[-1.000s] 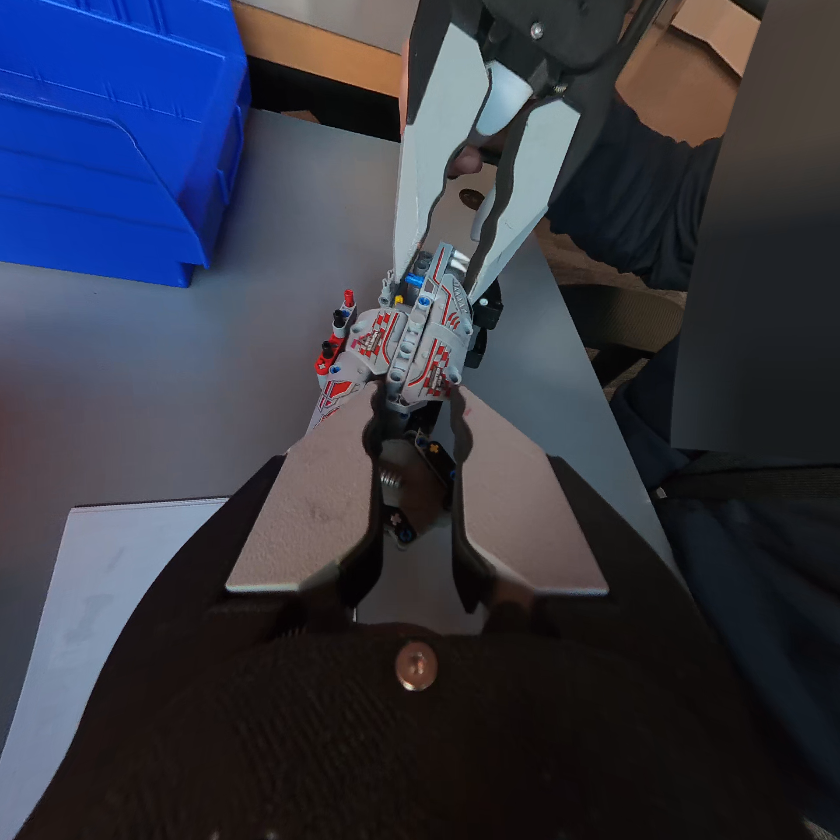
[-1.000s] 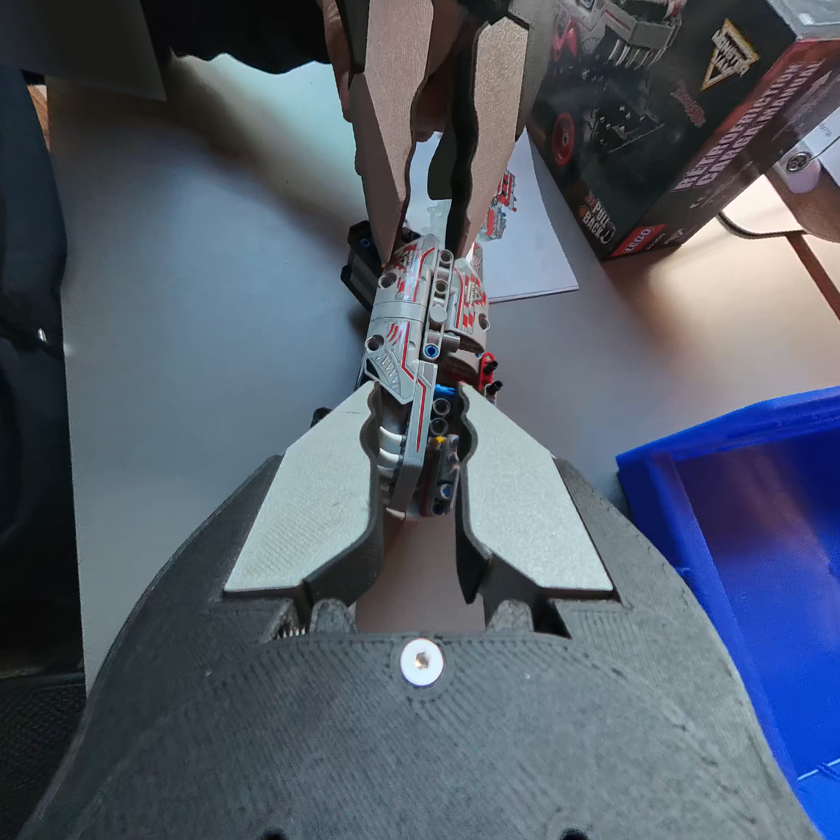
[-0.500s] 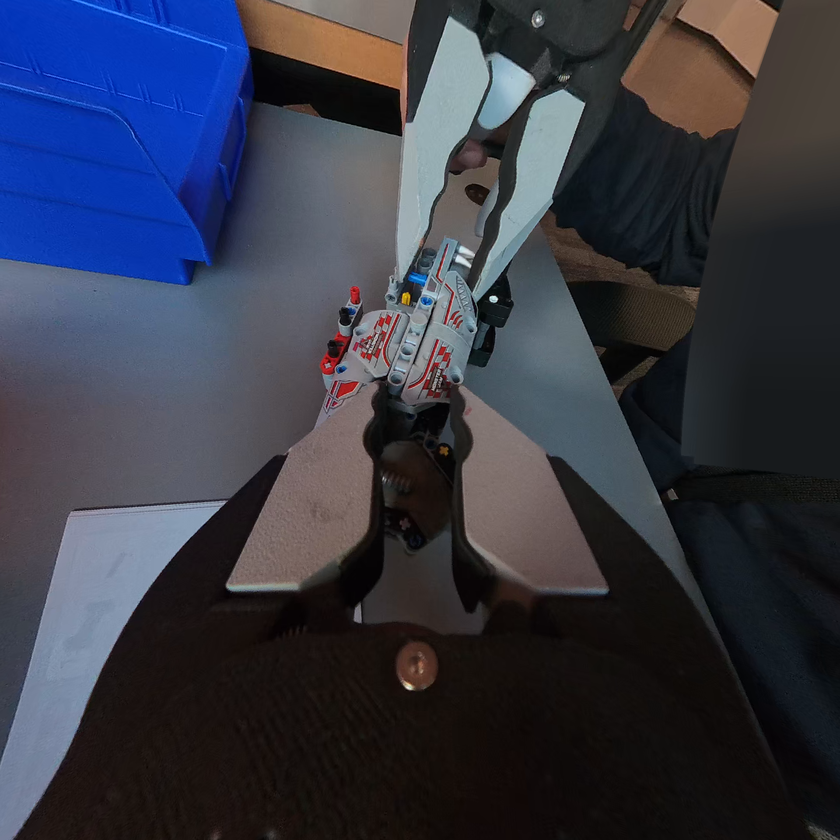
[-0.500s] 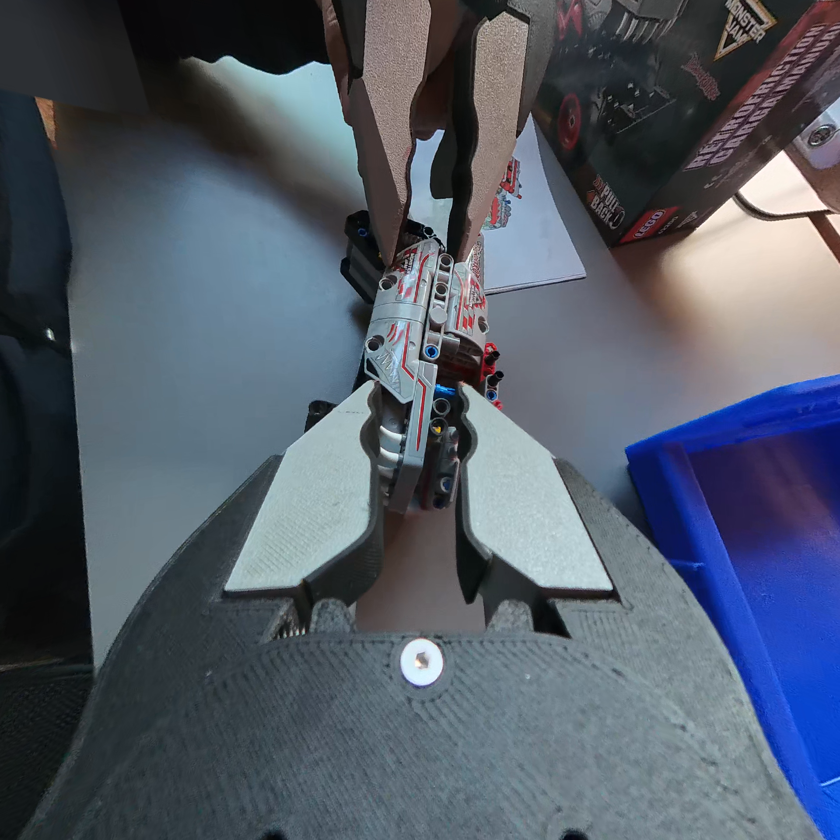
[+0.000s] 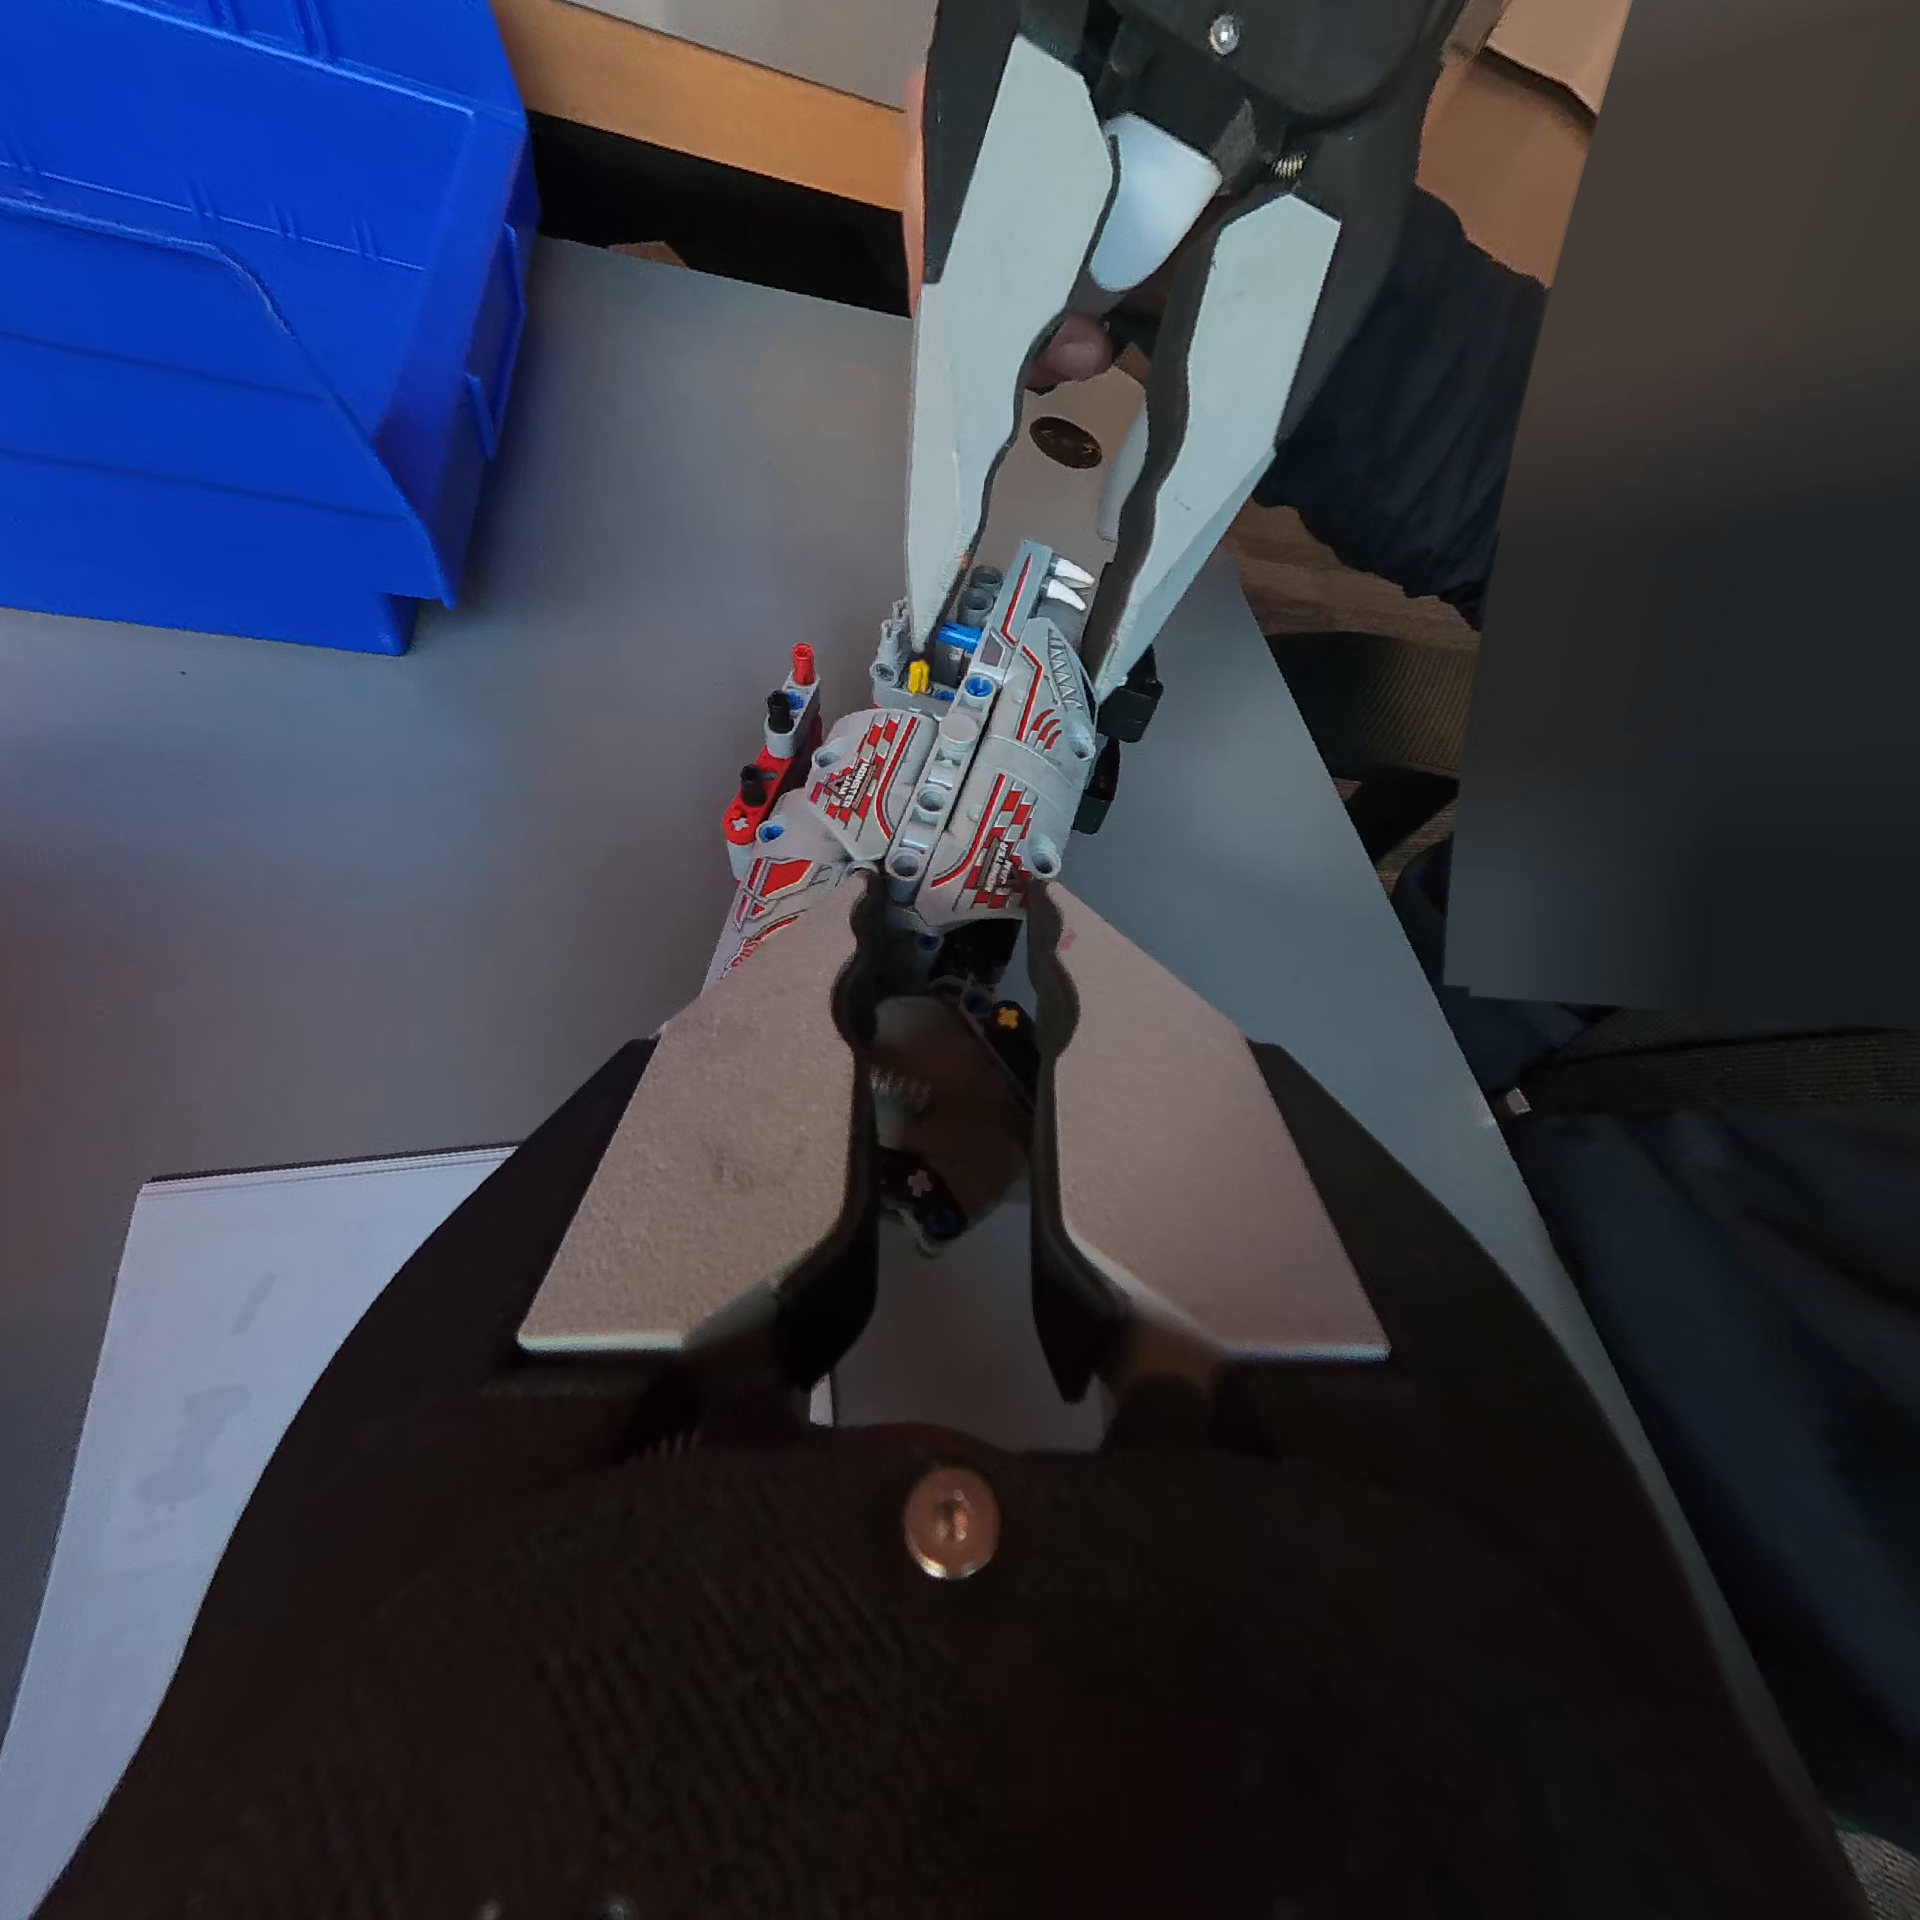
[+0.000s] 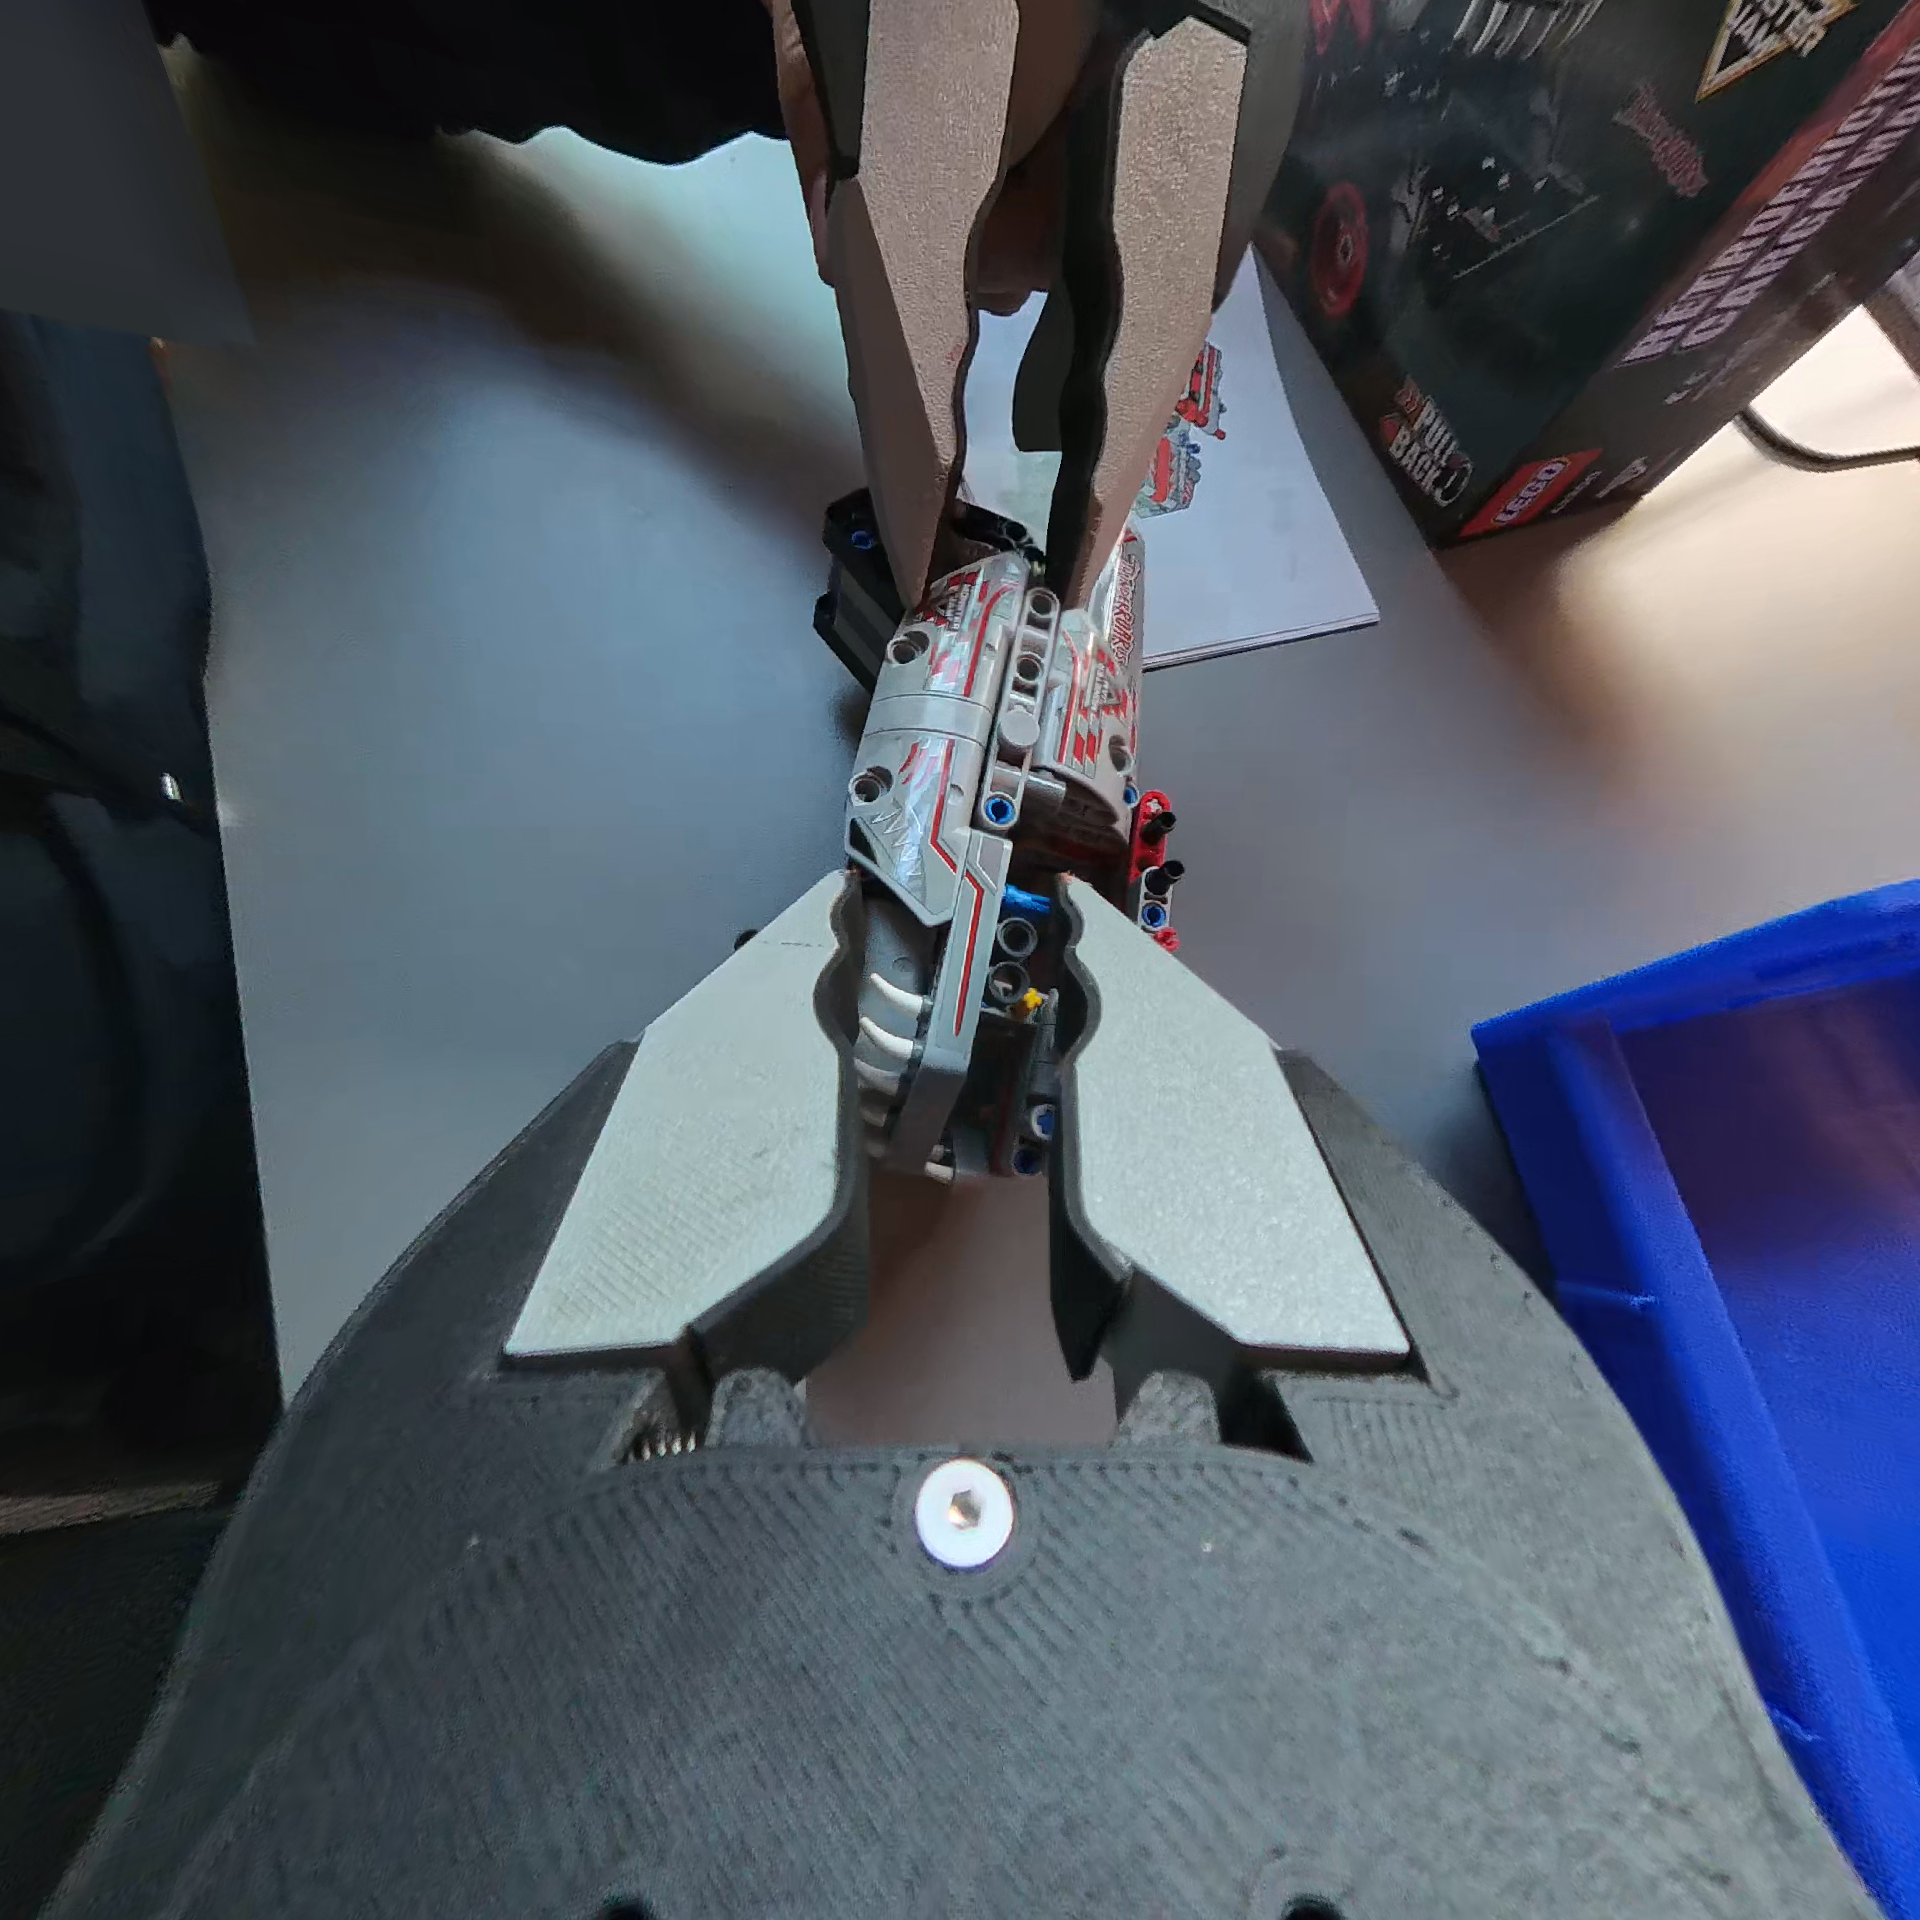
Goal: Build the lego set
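A grey lego model (image 5: pixel 940 800) with red markings, white teeth and black parts underneath is held between both grippers above the grey table (image 5: pixel 312 852). My left gripper (image 5: pixel 951 904) is shut on the model's rear end. My right gripper (image 6: pixel 956 904) is shut on its toothed front end (image 6: pixel 935 1018). In the left wrist view the right gripper (image 5: pixel 1023 644) comes in from the top. In the right wrist view the left gripper (image 6: pixel 997 582) comes in from the top. A red beam with black pins (image 5: pixel 774 758) sticks out of the model's side.
A blue bin (image 5: pixel 229 312) stands at the back left in the left wrist view, and at the right (image 6: pixel 1714 1247) in the right wrist view. A white instruction booklet (image 6: pixel 1236 499) and the dark set box (image 6: pixel 1558 239) lie beyond the model. A person's dark clothing (image 5: pixel 1403 343) is beside the table's edge. Left tips to right tips: about 6 cm.
Both grippers keep their hold. The model has shifted and tilted slightly between them; more of its top face and the yellow and blue pins show in the left wrist view.
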`<state>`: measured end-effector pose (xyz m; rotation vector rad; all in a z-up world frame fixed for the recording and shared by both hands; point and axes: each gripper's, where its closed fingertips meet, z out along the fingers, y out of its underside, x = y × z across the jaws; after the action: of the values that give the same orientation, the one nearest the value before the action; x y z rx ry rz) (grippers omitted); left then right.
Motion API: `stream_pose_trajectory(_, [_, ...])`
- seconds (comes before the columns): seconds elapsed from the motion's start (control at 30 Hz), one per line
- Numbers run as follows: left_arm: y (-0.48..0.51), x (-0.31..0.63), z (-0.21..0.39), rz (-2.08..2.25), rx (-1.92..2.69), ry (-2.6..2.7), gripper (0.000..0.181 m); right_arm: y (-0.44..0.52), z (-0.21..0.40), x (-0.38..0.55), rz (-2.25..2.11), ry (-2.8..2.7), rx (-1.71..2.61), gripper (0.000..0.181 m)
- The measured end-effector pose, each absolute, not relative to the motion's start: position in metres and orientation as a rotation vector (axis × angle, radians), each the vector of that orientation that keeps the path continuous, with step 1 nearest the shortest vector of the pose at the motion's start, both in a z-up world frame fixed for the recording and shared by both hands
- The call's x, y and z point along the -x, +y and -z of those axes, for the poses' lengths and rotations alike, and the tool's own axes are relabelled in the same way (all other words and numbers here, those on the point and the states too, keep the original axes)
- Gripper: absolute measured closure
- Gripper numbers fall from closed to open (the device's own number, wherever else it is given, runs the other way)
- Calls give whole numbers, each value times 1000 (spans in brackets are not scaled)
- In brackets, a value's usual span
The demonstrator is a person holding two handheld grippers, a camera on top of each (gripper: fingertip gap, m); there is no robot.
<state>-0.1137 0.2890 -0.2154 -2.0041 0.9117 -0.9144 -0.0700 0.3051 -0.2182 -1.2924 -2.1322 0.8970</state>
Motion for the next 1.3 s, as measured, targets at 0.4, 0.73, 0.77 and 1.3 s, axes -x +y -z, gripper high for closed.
stream_pose_trajectory(0.4, [294,115,216,895,2006,920,158,313,219,71,-874,-2118,1285,151])
stream_pose_trajectory(0.73, [294,115,216,915,2003,908,158,313,217,71,-849,-2124,1255,147])
stream_pose_trajectory(0.77, [294,115,216,916,2004,908,159,313,216,70,-853,-2124,1256,145])
stream_pose_trajectory(1.3, [294,116,216,904,2003,930,158,301,217,80,-852,-2126,1293,151])
